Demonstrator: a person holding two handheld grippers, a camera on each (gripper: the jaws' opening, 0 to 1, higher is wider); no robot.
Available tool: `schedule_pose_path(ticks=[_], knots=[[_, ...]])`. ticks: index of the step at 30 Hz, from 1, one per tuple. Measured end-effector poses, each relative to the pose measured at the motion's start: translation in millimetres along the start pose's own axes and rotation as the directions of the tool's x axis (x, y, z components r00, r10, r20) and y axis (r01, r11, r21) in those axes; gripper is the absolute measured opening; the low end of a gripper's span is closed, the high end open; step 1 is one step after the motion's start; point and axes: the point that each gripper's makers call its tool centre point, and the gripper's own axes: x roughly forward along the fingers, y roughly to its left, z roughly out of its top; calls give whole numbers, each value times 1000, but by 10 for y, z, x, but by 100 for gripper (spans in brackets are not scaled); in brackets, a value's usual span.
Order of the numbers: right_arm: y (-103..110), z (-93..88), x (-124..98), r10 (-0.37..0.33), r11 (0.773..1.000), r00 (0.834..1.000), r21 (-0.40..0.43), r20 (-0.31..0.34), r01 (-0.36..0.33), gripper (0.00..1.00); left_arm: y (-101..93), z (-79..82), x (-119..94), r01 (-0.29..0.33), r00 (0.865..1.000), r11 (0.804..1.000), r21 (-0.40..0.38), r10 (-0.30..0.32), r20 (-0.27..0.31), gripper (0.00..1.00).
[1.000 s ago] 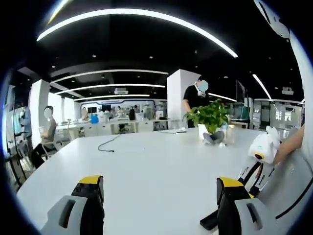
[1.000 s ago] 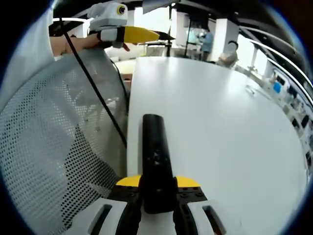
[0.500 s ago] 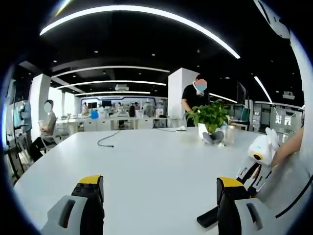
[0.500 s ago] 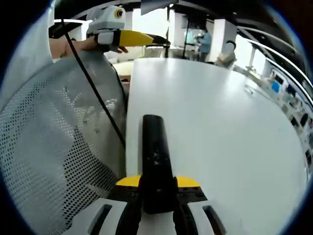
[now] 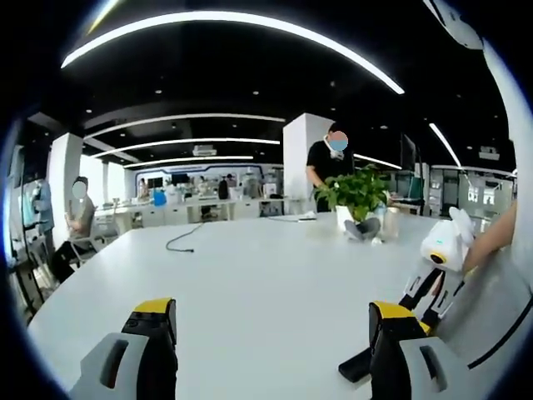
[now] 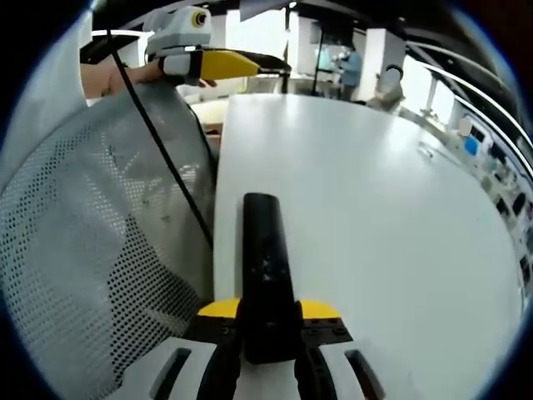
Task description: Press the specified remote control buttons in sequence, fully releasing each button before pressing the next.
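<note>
A slim black remote (image 6: 262, 250) lies lengthwise over the white table (image 6: 375, 217), its near end clamped in my right gripper (image 6: 268, 323), which is shut on it. The remote's far end (image 5: 356, 367) pokes out beside the right jaw of my left gripper (image 5: 275, 333). That left gripper is open, with nothing between its yellow-tipped jaws, and hangs above the table. In the right gripper view the left gripper (image 6: 250, 62) hangs at the top left, held by a hand. In the left gripper view the right gripper (image 5: 423, 293) comes in from the right.
A potted plant (image 5: 358, 193) and a small grey object stand at the table's far right; a dark cable (image 5: 179, 242) lies far left. A person (image 5: 327, 162) stands behind the plant, another sits at the left. A white mesh surface (image 6: 83, 250) with a black cord borders the table.
Only slight camera wobble; the remote stays clamped in the right gripper and the left gripper stays open.
</note>
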Motion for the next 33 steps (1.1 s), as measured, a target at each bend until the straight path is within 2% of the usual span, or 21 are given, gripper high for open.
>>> schedule_pose_path(ticks=[12,24,33], knots=[[-75,-3,-1,-5,1000,1000,5,-23,5,21,-7,-30,3,6,1000,1000,-3,-6,-14,99],[-260,-33,-10,-18,1000,999,18,-51,19,21,53,-92,-15,-2,1000,1000,-16,1,-14,98],[-282,-38,-16,-14,1000,999,18,-53,15,21,59,-102,-20,-4,1000,1000,-12,4,-15,98]])
